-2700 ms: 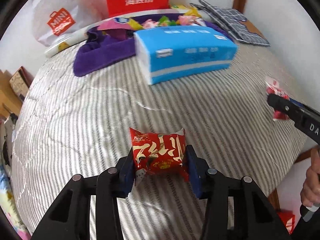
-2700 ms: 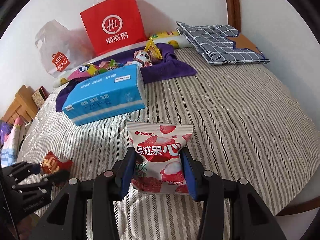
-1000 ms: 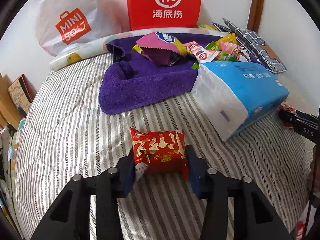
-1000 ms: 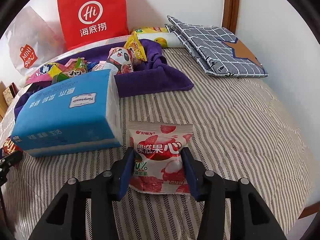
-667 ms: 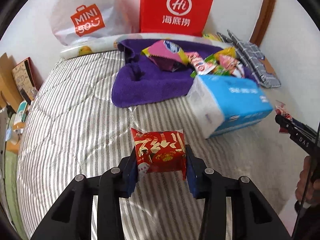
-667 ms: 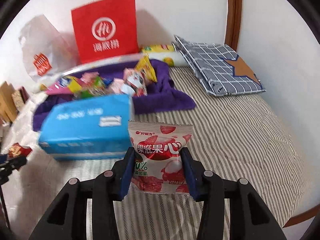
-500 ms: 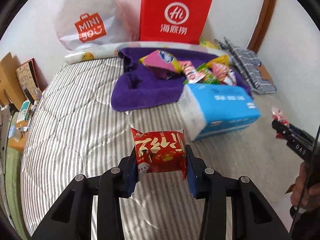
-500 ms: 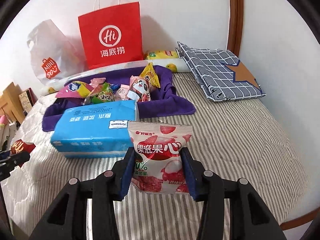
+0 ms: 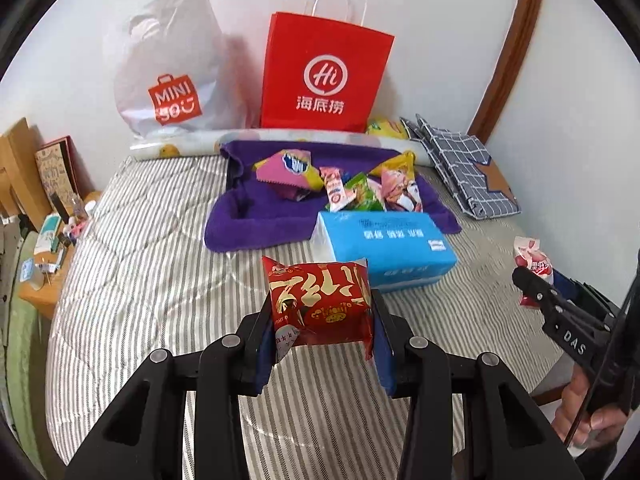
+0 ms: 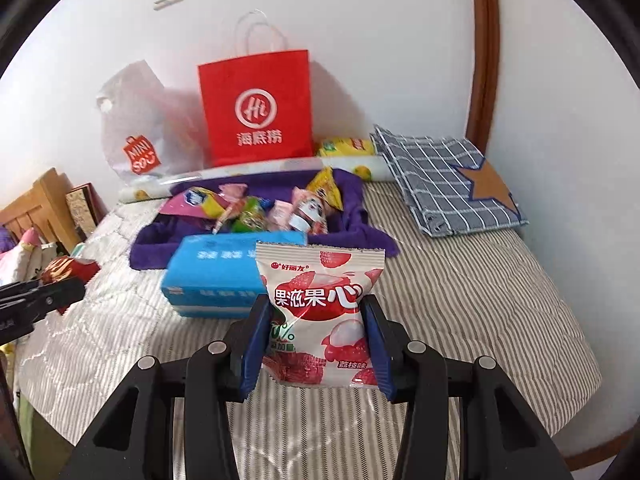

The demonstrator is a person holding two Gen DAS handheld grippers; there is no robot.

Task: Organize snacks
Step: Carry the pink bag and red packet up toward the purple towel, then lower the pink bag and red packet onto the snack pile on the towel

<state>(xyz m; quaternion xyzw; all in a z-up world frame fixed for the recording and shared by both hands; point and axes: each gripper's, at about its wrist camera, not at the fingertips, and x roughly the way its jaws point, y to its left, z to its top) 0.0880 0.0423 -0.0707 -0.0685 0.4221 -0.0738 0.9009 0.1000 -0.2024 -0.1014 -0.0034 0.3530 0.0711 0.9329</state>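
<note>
Foil and plastic in both grips, two snacks held above the striped bed!

Left gripper (image 9: 322, 316) has its fingers clamped on the red pack (image 9: 318, 300); right gripper (image 10: 316, 340) squeezes the pink lychee pack (image 10: 320, 308), both well short of the purple towel (image 9: 256, 216) where the other snacks lie. My read: carry each over the blue tissue pack (image 9: 384, 248), lower onto bare towel, then let go, one at a time. Red pack is glossy, gold-lettered, puffy; lychee pack is flat, crimped at the top.
</note>
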